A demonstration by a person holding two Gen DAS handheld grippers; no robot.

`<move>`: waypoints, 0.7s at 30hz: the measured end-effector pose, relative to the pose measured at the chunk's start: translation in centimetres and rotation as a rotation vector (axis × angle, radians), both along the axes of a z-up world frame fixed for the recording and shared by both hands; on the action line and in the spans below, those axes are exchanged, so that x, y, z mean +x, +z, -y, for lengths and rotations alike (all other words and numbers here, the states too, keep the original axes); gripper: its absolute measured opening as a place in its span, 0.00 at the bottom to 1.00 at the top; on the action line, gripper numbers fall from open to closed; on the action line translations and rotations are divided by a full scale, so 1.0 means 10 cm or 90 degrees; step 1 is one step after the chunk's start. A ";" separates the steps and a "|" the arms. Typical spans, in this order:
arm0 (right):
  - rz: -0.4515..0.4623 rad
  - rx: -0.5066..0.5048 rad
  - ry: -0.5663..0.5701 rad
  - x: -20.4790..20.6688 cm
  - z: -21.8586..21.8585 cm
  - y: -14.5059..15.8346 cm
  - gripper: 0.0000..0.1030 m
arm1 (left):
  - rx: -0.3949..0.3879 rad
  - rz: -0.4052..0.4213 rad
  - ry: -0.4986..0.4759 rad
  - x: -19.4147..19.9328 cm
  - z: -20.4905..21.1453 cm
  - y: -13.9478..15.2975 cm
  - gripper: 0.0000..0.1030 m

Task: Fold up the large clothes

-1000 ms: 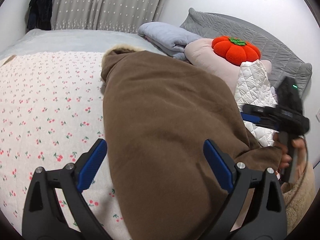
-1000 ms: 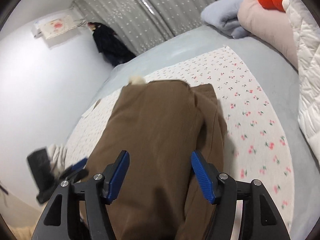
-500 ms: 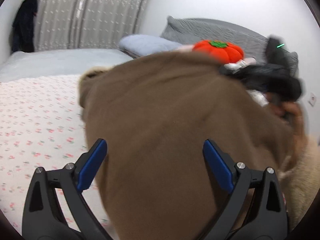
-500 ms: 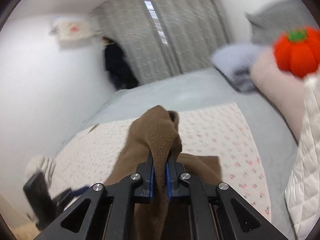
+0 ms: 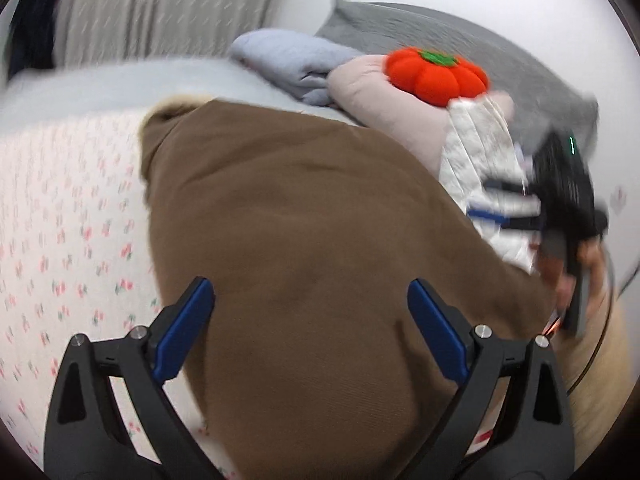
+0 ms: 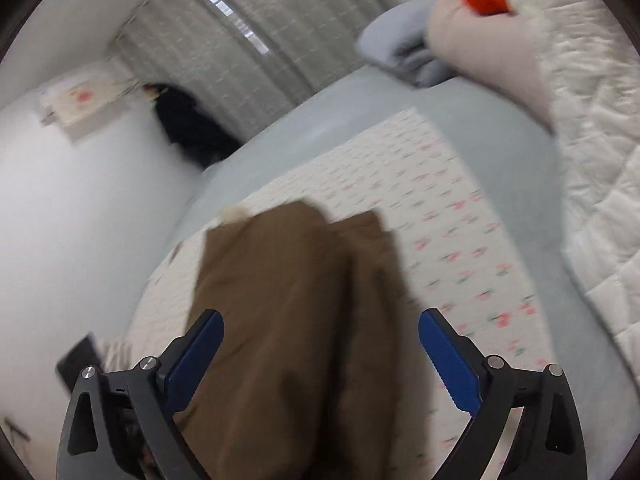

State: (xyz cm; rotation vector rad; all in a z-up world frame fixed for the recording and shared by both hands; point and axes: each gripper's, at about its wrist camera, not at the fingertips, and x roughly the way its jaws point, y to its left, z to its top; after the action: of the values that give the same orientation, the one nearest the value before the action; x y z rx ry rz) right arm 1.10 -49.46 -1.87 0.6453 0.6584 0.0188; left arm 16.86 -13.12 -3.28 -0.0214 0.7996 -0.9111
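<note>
Nearest to me, the left claw (image 5: pixel 310 328) stands with its blue pads wide apart over the brown garment (image 5: pixel 320 240), gripping nothing, and the right claw (image 6: pixel 320 356) has just been opening: its jaws are now spread wide too, with the cloth lying beneath and between them but not pinched. The garment lies on the cherry-print sheet (image 5: pixel 60 220) that covers the bed (image 6: pixel 500 168), gathered into a long, thick bundle with a lengthwise crease showing from the right side, and a pale fleecy lining (image 5: pixel 180 102) peeps out at its far end. I judge that at least one fold is already laid and released, since the cloth sits doubled and both claws are free; the bundle looks loose and lumpy, so squaring its edges and folding it shorter probably remain. Whether sleeves are tucked inside I cannot tell, as the pictures are blurred. Beyond the garment, against the headboard, sit a white quilted blanket (image 6: pixel 592 128), a pink pillow (image 5: pixel 392 112) carrying an orange pumpkin cushion (image 5: pixel 436 76), and a folded pale blue blanket (image 5: pixel 292 60); grey curtains (image 6: pixel 248 28) hang farthest off.
</note>
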 end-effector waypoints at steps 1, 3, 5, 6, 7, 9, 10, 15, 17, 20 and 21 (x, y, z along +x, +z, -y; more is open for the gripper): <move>-0.020 0.004 0.019 0.04 -0.08 -0.07 0.97 | -0.008 -0.024 0.008 0.06 -0.07 -0.02 0.95; -0.059 -0.008 0.022 0.11 -0.14 -0.16 0.97 | -0.023 -0.074 0.040 0.23 -0.21 -0.08 0.95; -0.118 -0.012 0.024 0.19 -0.18 -0.36 0.97 | -0.022 -0.135 0.081 0.43 -0.31 -0.20 0.95; -0.146 0.007 0.024 0.23 -0.15 -0.50 0.97 | -0.019 -0.176 0.100 0.55 -0.35 -0.29 0.95; -0.157 0.025 0.026 0.19 -0.09 -0.57 0.97 | -0.024 -0.214 0.108 0.65 -0.37 -0.38 0.95; -0.168 0.101 0.034 0.21 0.01 -0.79 0.97 | -0.074 -0.312 0.091 0.81 -0.39 -0.62 0.95; -0.165 0.148 0.040 0.20 0.07 -0.88 0.97 | -0.100 -0.353 0.079 0.87 -0.38 -0.71 0.95; -0.118 0.307 0.077 0.19 0.24 -1.25 0.86 | -0.228 -0.503 0.032 1.00 -0.25 -1.16 0.93; -0.096 0.349 0.091 0.19 0.23 -1.33 0.70 | -0.240 -0.497 0.036 0.98 -0.24 -1.15 0.85; -0.078 0.366 0.078 0.14 0.21 -1.35 0.52 | -0.250 -0.485 0.041 0.90 -0.33 -1.05 0.68; -0.072 0.355 0.076 0.11 0.19 -1.29 0.46 | -0.251 -0.474 0.041 0.86 -0.37 -0.99 0.63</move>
State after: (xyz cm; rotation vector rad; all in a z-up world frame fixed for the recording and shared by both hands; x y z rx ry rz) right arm 2.23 -51.34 -14.81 1.1484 0.8068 0.2867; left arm 25.47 -9.46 -13.23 -0.7635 1.2789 -0.9937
